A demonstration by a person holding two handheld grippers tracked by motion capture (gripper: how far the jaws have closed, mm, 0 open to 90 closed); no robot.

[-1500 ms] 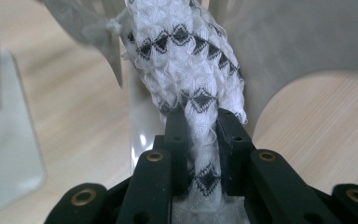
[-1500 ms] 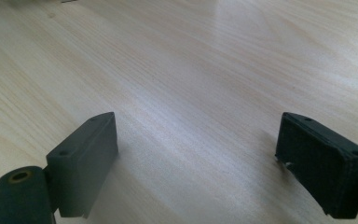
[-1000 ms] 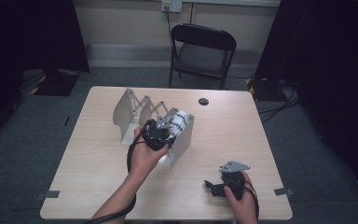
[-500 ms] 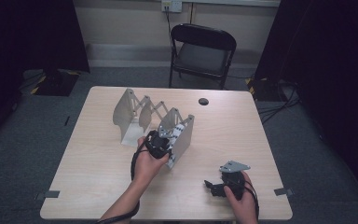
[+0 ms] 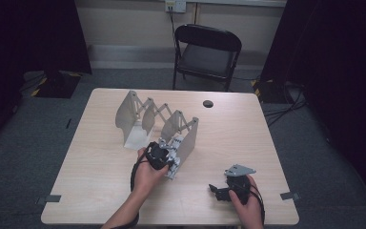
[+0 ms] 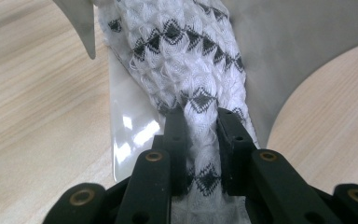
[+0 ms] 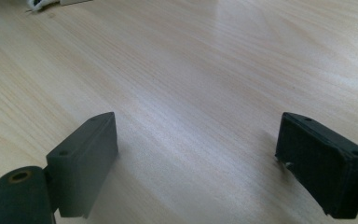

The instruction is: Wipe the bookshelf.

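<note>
A: Starting at the left, the left gripper [image 6: 200, 126] is clamped on a white knitted cloth with dark diamonds [image 6: 191, 70], the fabric bunched up tight between the black jaws.

B: And where is that cloth sitting?

A: In the high view it's at the near end of the grey folding rack [image 5: 157, 119], against the end panel at about five o'clock from the rack's middle. From the gripper's own camera, the cloth runs up toward twelve o'clock, with a grey panel behind it and a glossy white base plate [image 6: 130, 130] under it.

B: So what step is this?

A: Looks to me like lowering the cloth into the rack's last slot. Next, I'd say, it needs to settle fully between the panels before the jaws let go.

B: And the other hand?

A: The right gripper [image 5: 221, 191] rests at four o'clock on the wooden table [image 5: 248, 138], well apart from the rack, jaws spread wide over bare wood.
</note>
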